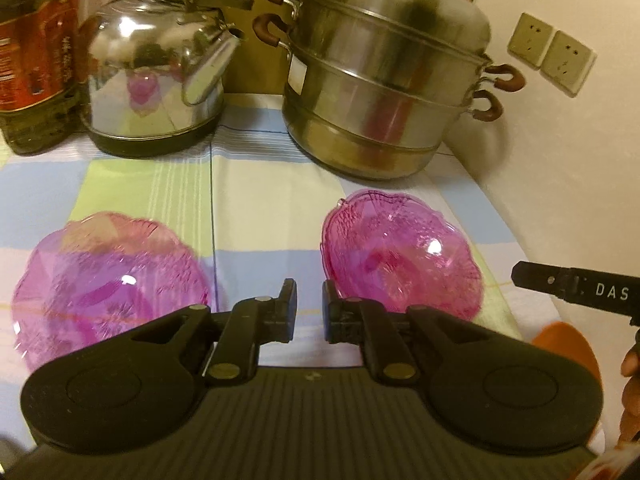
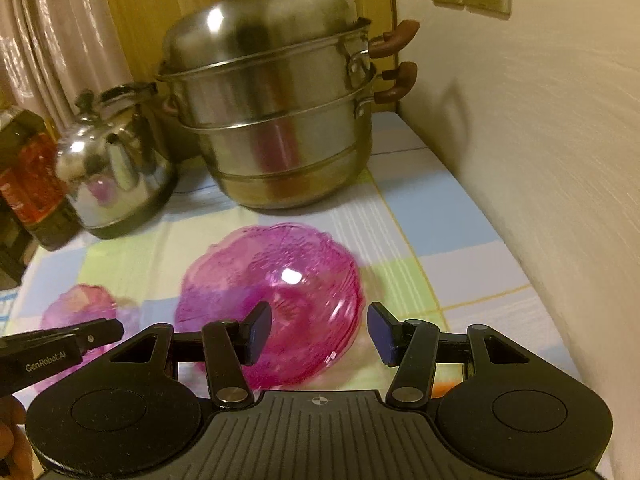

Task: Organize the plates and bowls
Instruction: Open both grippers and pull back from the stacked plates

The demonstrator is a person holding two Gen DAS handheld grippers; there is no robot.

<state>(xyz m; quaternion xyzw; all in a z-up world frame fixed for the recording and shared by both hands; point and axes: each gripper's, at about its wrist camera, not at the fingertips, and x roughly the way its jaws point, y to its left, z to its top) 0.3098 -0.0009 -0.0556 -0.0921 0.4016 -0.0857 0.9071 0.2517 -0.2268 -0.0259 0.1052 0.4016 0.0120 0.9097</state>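
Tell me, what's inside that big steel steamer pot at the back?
Cannot tell. The steamer pot has its domed lid on and its steel walls are solid, so anything inside is hidden. Only reflections show on the metal.

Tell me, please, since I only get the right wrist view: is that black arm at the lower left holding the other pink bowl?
Observer: No. The left gripper is almost closed, with nothing between its fingers.
Operator: So where is that bowl?
Observer: The left bowl lies by itself on the checked cloth. A bare strip of cloth separates it from the right bowl.
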